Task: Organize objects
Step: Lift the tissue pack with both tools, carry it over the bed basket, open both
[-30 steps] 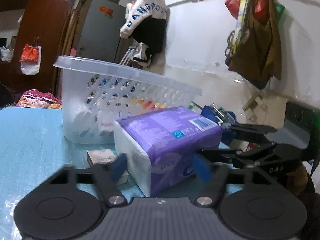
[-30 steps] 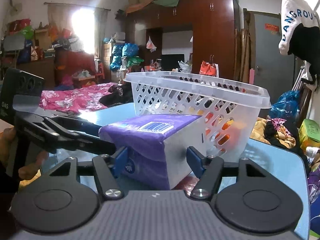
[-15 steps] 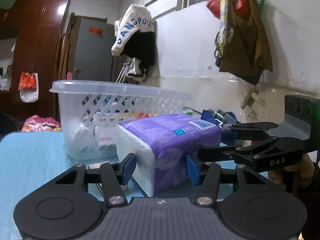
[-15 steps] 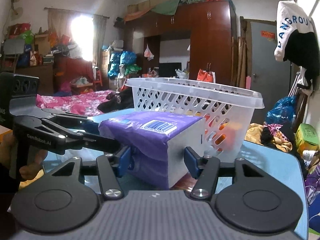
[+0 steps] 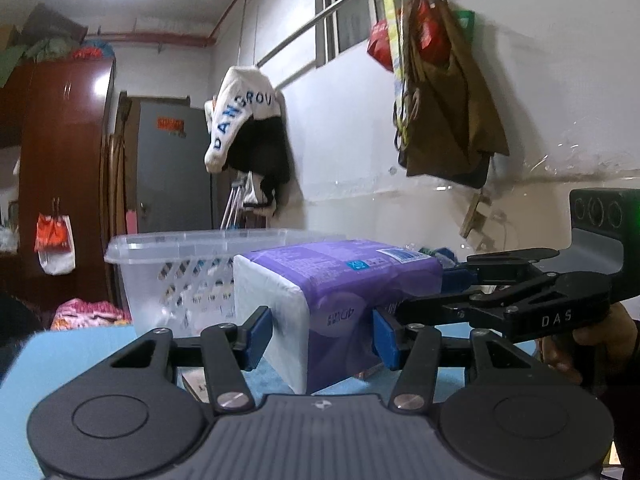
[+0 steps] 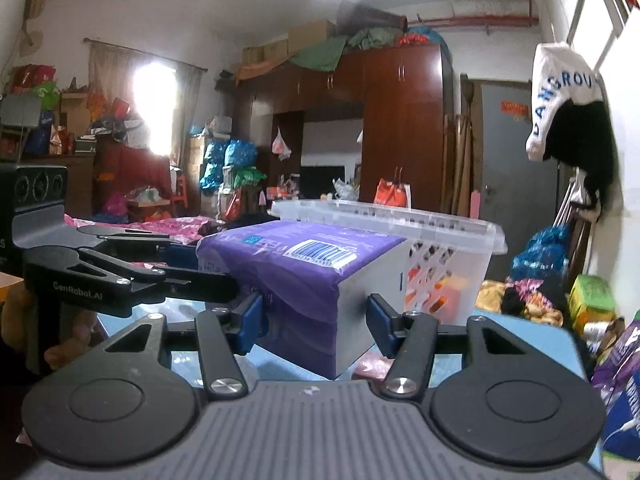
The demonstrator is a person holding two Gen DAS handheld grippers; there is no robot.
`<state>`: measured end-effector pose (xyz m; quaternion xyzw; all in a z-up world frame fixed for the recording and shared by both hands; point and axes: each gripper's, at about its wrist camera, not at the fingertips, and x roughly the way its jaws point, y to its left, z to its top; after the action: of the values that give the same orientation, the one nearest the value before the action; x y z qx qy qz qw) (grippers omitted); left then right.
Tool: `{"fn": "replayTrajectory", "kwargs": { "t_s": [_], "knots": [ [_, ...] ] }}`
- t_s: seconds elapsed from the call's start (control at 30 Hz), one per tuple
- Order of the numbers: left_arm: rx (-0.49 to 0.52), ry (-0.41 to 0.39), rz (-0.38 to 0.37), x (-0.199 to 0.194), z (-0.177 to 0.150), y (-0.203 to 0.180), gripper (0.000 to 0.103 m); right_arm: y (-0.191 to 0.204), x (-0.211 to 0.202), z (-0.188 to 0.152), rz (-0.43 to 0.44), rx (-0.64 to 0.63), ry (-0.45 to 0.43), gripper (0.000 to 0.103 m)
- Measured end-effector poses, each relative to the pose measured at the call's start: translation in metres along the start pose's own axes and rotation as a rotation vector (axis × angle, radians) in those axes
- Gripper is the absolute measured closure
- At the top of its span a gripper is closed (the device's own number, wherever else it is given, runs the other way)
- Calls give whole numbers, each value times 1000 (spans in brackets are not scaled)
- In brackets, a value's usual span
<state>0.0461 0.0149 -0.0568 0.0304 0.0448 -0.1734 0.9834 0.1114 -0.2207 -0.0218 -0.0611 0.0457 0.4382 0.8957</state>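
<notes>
A purple and white tissue pack [image 5: 340, 304] is held in the air by both grippers at once. My left gripper [image 5: 322, 334] is shut on one end of it. My right gripper [image 6: 314, 320] is shut on the other end of the tissue pack [image 6: 308, 280], and it also shows in the left wrist view [image 5: 452, 284]. A clear plastic basket [image 5: 180, 276] with slotted walls stands just behind the pack on the blue table [image 5: 72, 356]. The basket [image 6: 448, 248] holds colourful items. The pack's top is about level with the basket rim.
A small box [image 5: 196, 384] lies on the table under the pack. A white wall with hanging bags [image 5: 436, 100] is to the right. A jacket [image 5: 248, 132] hangs behind the basket. A bed [image 6: 160, 224] and wardrobe [image 6: 400, 128] stand beyond the table.
Both grippers have closed on the tissue pack and lifted it off the table. The pack has risen from below the basket rim to about rim height.
</notes>
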Motion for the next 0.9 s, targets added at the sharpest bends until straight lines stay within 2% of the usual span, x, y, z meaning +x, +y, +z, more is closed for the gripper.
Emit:
{"fn": "replayTrajectory", "kwargs": {
  "t_s": [0.3, 0.43, 0.7, 0.9],
  "knots": [
    [26, -40, 9, -8, 9, -5, 47, -7, 6, 4, 12, 6, -24, 45],
    [39, -62, 20, -10, 19, -3, 47, -8, 9, 16, 15, 1, -38, 45],
    [97, -116, 53, -4, 68, 7, 47, -15, 20, 57, 4, -47, -71, 45],
    [141, -116, 78, 18, 109, 19, 47, -27, 37, 84, -13, -69, -81, 45]
  ]
}}
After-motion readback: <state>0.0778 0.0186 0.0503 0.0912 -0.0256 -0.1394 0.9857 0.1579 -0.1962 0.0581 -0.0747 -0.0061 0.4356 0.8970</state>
